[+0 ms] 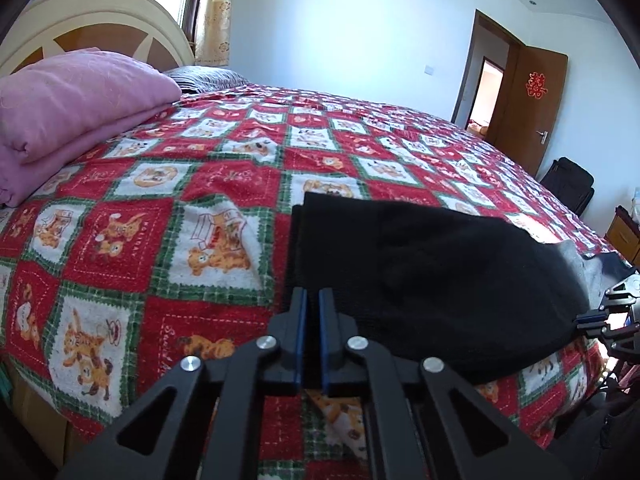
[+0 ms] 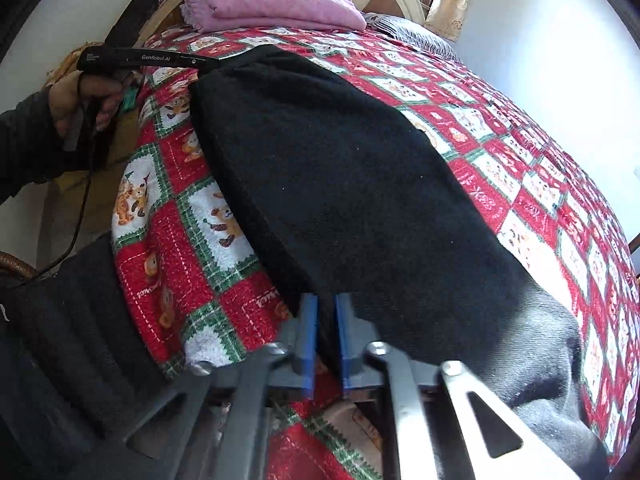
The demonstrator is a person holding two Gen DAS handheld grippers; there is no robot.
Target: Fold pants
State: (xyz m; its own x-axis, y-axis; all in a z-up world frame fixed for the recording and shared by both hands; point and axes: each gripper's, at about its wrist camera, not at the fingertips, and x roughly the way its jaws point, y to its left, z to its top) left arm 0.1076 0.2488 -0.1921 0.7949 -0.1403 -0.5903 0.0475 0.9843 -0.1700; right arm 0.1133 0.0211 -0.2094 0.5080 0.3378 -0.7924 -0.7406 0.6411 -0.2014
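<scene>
Black pants (image 1: 432,276) lie folded lengthwise on the red patterned bedspread (image 1: 168,216), near the bed's front edge. My left gripper (image 1: 313,300) has its blue-padded jaws nearly closed on the pants' near left edge. In the right wrist view the pants (image 2: 340,184) stretch away toward the headboard. My right gripper (image 2: 327,308) has its jaws nearly closed on the pants' near edge. The left gripper's handle (image 2: 148,60) shows at the far end of the pants, held by a hand. The right gripper (image 1: 616,312) shows at the right edge of the left wrist view.
A folded pink blanket (image 1: 76,100) lies by the cream headboard (image 1: 96,12). A grey striped pillow (image 1: 208,76) is behind it. An open wooden door (image 1: 532,104) and a black bag (image 1: 568,184) stand beyond the bed. The bed's edge (image 2: 132,216) drops off to the left.
</scene>
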